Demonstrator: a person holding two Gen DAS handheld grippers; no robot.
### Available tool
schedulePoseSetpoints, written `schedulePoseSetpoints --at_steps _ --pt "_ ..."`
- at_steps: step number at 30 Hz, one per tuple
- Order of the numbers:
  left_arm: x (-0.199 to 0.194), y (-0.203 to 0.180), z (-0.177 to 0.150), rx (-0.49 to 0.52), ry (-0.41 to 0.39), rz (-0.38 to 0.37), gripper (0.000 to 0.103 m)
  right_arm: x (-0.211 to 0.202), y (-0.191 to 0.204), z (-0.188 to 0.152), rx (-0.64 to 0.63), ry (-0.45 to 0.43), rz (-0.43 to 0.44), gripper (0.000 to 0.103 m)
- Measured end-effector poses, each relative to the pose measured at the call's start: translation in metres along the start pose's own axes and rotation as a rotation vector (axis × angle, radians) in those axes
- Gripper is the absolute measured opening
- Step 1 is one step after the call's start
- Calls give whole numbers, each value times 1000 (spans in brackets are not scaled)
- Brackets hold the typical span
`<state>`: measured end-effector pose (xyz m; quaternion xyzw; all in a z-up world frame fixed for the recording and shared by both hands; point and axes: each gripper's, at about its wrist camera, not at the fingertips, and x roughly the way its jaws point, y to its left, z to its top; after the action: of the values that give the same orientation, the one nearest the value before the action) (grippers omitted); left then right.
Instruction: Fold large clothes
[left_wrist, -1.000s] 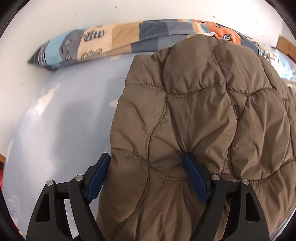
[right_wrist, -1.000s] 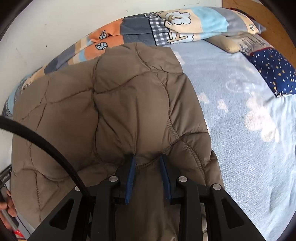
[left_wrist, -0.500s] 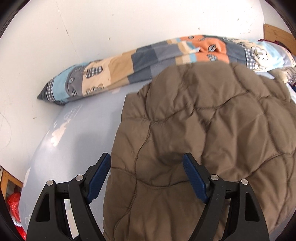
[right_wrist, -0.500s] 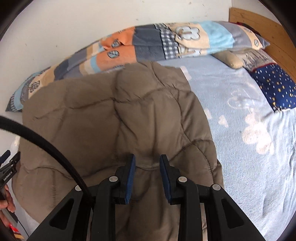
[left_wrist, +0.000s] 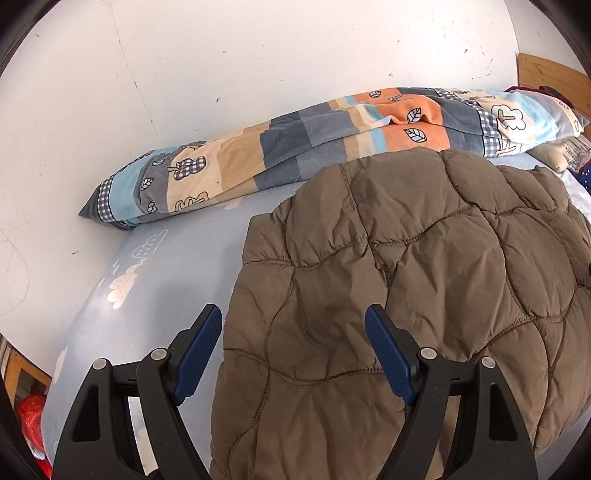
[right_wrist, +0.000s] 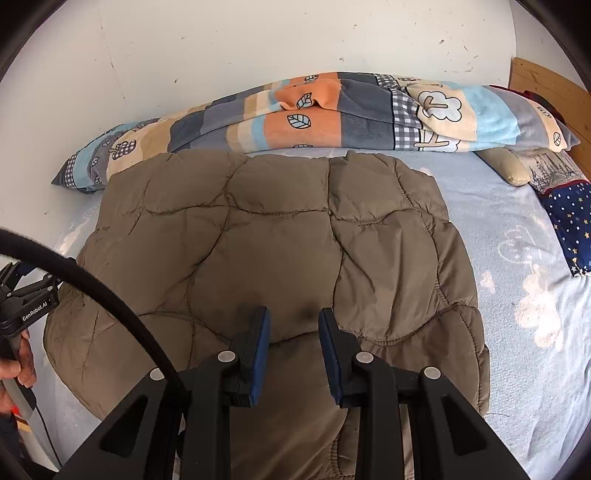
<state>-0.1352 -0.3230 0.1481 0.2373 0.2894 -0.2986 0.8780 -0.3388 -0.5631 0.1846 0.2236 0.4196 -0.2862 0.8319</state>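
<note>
Quilted brown jacket (right_wrist: 280, 236), puffy and matte, lies spread on the pale blue bedsheet (right_wrist: 517, 258), filling most of the near side of the bed. Its padding is stitched into large wavy cells, and the seams run dark against the olive-brown fabric. The far edge sits just short of a long patchwork blanket (right_wrist: 332, 118) rolled against the white wall (right_wrist: 258, 44), with orange, grey, cream and sky-blue squares printed with leaves and trees. The jacket looks doubled over: a thick rounded edge shows along its right side and a lower layer sticks out underneath near the front.

The left gripper (left_wrist: 293, 334) stands over the jacket's left edge with its blue pads wide apart; one pad is over the sheet, the other over the fabric, and neither presses on it. The right gripper (right_wrist: 293, 334) hangs above the near middle of the jacket, its jaws a narrow gap apart with nothing pinched between them.

Off to the right, a dark blue starred pillow (right_wrist: 570, 225) lies by a wooden headboard (right_wrist: 546, 85). From the right wrist view, a hand (right_wrist: 14, 362) grips the other tool's handle at the left edge.
</note>
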Motion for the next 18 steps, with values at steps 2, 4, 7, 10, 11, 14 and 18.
schedulePoseSetpoints --at_steps 2,4,7,10,11,14,18 --pt "1 -2 -1 3 2 0 79 1 -5 1 16 5 4 31" --pt "2 -4 -2 10 9 -7 79 3 -7 0 30 20 11 31" --pt "8 -11 -5 30 36 -31 79 8 -6 2 29 44 17 31" --pt "18 -22 -12 54 81 -74 74 11 -3 2 30 57 12 31" --pt "20 -26 -13 59 91 -85 68 13 -5 1 37 63 16 31" --pt "24 -38 -18 77 110 -114 52 23 -10 -1 69 106 47 31" --pt "27 -54 -23 110 129 -136 39 31 -10 -4 75 140 58 31"
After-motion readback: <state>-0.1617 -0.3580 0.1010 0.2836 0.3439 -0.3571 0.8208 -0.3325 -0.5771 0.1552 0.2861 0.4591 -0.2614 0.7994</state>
